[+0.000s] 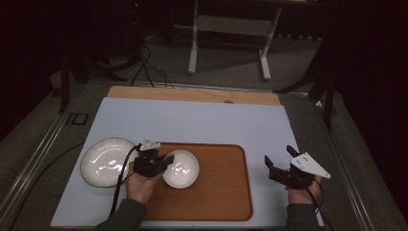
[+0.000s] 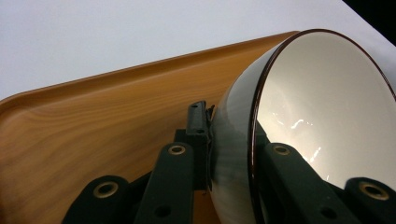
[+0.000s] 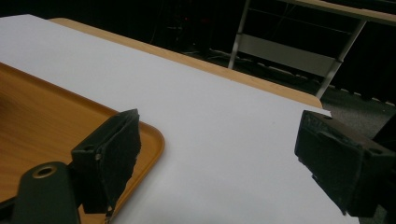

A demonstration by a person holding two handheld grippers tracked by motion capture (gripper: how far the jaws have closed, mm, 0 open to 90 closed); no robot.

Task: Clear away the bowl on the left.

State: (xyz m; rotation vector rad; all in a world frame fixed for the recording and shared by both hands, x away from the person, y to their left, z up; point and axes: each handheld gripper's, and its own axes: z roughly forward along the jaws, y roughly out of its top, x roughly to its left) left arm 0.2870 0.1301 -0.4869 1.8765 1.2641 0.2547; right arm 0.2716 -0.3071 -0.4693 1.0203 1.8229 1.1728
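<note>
The left gripper point(image 1: 163, 160) pinched the rim of the white bowl point(image 1: 182, 168), one jaw inside and one outside, tipping it over the wooden tray point(image 1: 221, 192). The plate point(image 1: 103, 161) lay just beside that hand, on the side away from the bowl. The right gripper point(image 1: 279, 156) hovered wide open, well apart.

Black two-jaw left tool point(image 1: 166, 159) and right tool point(image 1: 279, 156), brass-ringed screws, grey three-cornered plates, dark sleeves.

White bowl point(image 1: 182, 169), dark outside, tilted over wooden tray point(image 1: 226, 192), rim clamped.
</note>
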